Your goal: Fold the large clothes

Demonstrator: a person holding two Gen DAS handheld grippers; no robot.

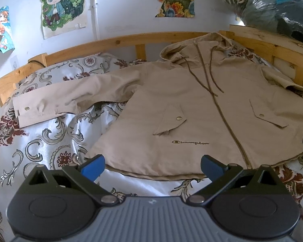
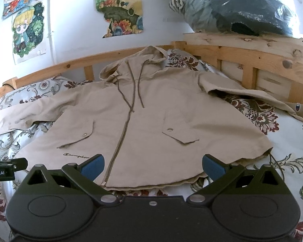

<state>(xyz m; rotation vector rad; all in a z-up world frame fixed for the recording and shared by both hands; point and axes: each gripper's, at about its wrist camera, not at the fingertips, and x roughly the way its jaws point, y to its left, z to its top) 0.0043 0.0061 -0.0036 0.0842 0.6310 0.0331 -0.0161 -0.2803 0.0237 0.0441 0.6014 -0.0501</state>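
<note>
A beige hooded zip jacket lies flat, front up, on the patterned bedspread. Its left sleeve stretches out to the left; its right sleeve runs toward the bed rail. The jacket also shows in the right wrist view. My left gripper is open and empty, just above the jacket's bottom hem, left of the zip. My right gripper is open and empty over the hem, right of the zip. The left gripper's edge shows in the right wrist view.
A wooden bed rail runs along the far side by a wall with posters. A plastic-wrapped bundle of clothes rests on the wooden headboard at the right. A patterned pillow lies under the left sleeve.
</note>
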